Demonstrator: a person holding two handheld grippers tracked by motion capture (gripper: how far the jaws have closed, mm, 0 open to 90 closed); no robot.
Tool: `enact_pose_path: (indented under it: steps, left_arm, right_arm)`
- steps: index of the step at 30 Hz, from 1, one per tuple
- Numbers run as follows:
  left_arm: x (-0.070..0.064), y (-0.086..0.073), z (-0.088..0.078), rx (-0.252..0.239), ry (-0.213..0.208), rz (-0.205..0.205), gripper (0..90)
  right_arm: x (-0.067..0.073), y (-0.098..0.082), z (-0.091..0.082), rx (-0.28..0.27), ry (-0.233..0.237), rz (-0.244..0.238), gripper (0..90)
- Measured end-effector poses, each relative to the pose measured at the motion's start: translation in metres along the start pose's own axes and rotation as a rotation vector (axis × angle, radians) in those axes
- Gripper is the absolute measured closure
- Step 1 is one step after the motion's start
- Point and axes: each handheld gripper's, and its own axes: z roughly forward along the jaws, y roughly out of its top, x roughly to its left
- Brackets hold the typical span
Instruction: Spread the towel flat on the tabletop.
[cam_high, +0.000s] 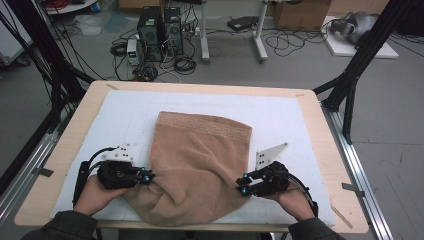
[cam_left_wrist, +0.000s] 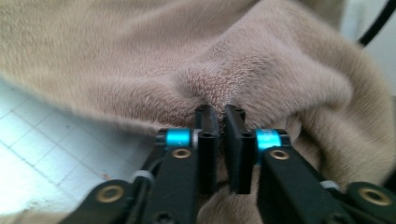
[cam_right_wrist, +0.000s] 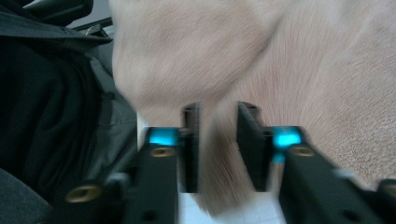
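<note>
High view: tan towel (cam_high: 197, 165) lies on the white mat (cam_high: 280, 112) covering the wooden table (cam_high: 320, 125), far patterned hem flat and square, near half bunched and lumpy toward the person's edge. Left gripper (cam_high: 148, 177) sits at the towel's near-left side, right gripper (cam_high: 242, 186) at its near-right side, each in a hand coming up from the bottom, both tips at the cloth edge. Floor beyond has computer towers (cam_high: 160, 32) and loose cables. Left gripper view: black jaws nearly together with a thin fold of towel (cam_left_wrist: 261, 70) pinched between the pads, pile puckering right at the tips; mat grid visible at lower left. Right gripper view: blurry, jaws stand a bit apart with a hanging strip of towel (cam_right_wrist: 327, 84) running down between them; the cloth fills the gap so it reads as a loose pinch, though the blur leaves real pad pressure uncertain. Dark sleeve (cam_right_wrist: 46, 93) at left. Progress, my read: looks like a fold, both near corners grabbed, so the grasp step is done; near half not yet carried over to the far hem, nothing aligned or smoothed, most of the fold is left.
</note>
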Motion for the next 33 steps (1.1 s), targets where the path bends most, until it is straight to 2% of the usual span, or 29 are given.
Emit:
enact_pose_path:
  steps: [1, 3, 4, 5, 6, 7, 8, 9, 10, 11, 13, 14, 15, 16, 17, 19, 20, 21, 23, 24, 25, 26, 27, 28, 29, 30, 31, 32, 33]
  left_arm:
    - [0.002, 0.003, 0.000, -0.014, -0.003, -0.005, 70.5]
    - [0.010, 0.012, 0.003, -0.042, 0.011, -0.023, 61.9]
    - [0.023, 0.021, 0.011, -0.060, 0.062, -0.032, 57.3]
    - [0.023, 0.021, 0.011, -0.060, 0.062, -0.032, 56.0]
    - [0.032, 0.026, 0.018, -0.066, 0.095, -0.043, 56.0]
    - [0.037, 0.029, 0.023, -0.062, 0.123, -0.038, 55.2]
    - [0.044, 0.032, 0.032, -0.040, 0.179, -0.028, 55.0]
    - [0.052, 0.033, 0.041, -0.024, 0.204, -0.036, 55.0]
    - [0.058, 0.032, 0.047, -0.010, 0.201, -0.054, 55.1]
    - [0.067, 0.029, 0.058, 0.027, 0.207, -0.091, 55.2]
    - [0.078, 0.023, 0.073, 0.119, 0.232, -0.119, 55.6]
    - [0.082, 0.019, 0.078, 0.151, 0.223, -0.127, 58.5]
    - [0.081, 0.017, 0.077, 0.132, 0.241, -0.105, 58.5]
    - [0.080, 0.017, 0.077, 0.141, 0.265, -0.087, 77.5]
    - [0.079, 0.017, 0.077, 0.145, 0.249, -0.084, 85.8]
    - [0.075, 0.018, 0.077, 0.159, 0.244, -0.071, 86.6]
    - [0.074, 0.019, 0.075, 0.166, 0.231, -0.074, 87.2]
    - [0.071, 0.019, 0.073, 0.162, 0.212, -0.073, 87.6]
    - [0.060, 0.019, 0.063, 0.149, 0.188, -0.041, 87.6]
    - [0.056, 0.019, 0.058, 0.147, 0.179, -0.031, 87.7]
    - [0.050, 0.019, 0.053, 0.136, 0.167, -0.020, 87.7]
    - [0.042, 0.017, 0.046, 0.117, 0.150, -0.013, 87.7]
    - [0.036, 0.016, 0.040, 0.107, 0.123, -0.002, 87.7]
    - [0.029, 0.015, 0.034, 0.094, 0.092, -0.003, 87.6]
    - [0.023, 0.014, 0.028, 0.085, 0.058, 0.003, 87.6]
    - [0.019, 0.013, 0.024, 0.072, 0.047, 0.015, 85.5]
    - [0.018, 0.014, 0.020, 0.053, 0.042, 0.017, 85.5]
    - [0.019, 0.017, 0.019, 0.035, 0.038, 0.012, 70.5]
    - [0.022, 0.021, 0.019, 0.020, 0.055, 0.003, 70.5]
  right_arm:
    - [-0.001, 0.002, -0.003, -0.015, -0.012, -0.006, 62.3]
    - [-0.010, 0.005, -0.007, -0.034, -0.066, 0.000, 57.5]
    - [-0.027, 0.009, -0.006, -0.015, -0.148, 0.023, 53.8]
    - [-0.027, 0.009, -0.006, -0.015, -0.148, 0.023, 53.8]
    - [-0.038, 0.011, -0.003, -0.004, -0.183, 0.043, 53.5]
    - [-0.052, 0.012, 0.001, 0.008, -0.223, 0.065, 52.5]
    - [-0.072, 0.013, 0.010, 0.051, -0.289, 0.098, 51.5]
    - [-0.072, 0.013, 0.010, 0.051, -0.289, 0.098, 51.5]
    - [-0.083, 0.012, 0.015, 0.067, -0.307, 0.114, 50.5]
    - [-0.098, 0.009, 0.026, 0.081, -0.333, 0.145, 50.2]
    - [-0.103, 0.008, 0.031, 0.099, -0.336, 0.153, 50.6]
    - [-0.107, 0.005, 0.040, 0.146, -0.334, 0.164, 55.4]
    - [-0.107, 0.005, 0.040, 0.146, -0.334, 0.164, 55.4]
    - [-0.103, 0.005, 0.046, 0.156, -0.360, 0.133, 68.9]
    - [-0.102, 0.004, 0.046, 0.148, -0.345, 0.114, 80.6]
    - [-0.101, 0.004, 0.047, 0.149, -0.328, 0.108, 83.8]
    - [-0.099, 0.005, 0.047, 0.155, -0.330, 0.100, 84.8]
    - [-0.095, 0.007, 0.044, 0.140, -0.295, 0.100, 85.2]
    - [-0.091, 0.008, 0.040, 0.131, -0.288, 0.084, 85.2]
    - [-0.079, 0.010, 0.031, 0.096, -0.262, 0.066, 85.1]
    - [-0.073, 0.011, 0.026, 0.075, -0.227, 0.070, 85.1]
    - [-0.073, 0.011, 0.026, 0.075, -0.227, 0.070, 85.1]
    - [-0.060, 0.011, 0.020, 0.072, -0.134, 0.050, 84.0]
    - [-0.053, 0.011, 0.017, 0.067, -0.080, 0.053, 81.8]
    - [-0.053, 0.011, 0.017, 0.067, -0.080, 0.053, 81.8]
    - [-0.043, 0.012, 0.010, 0.042, -0.068, 0.036, 72.2]
    - [-0.043, 0.012, 0.010, 0.042, -0.068, 0.036, 72.2]
    - [-0.042, 0.014, 0.006, 0.025, -0.080, 0.038, 68.0]
    - [-0.044, 0.015, 0.004, 0.014, -0.109, 0.043, 62.9]
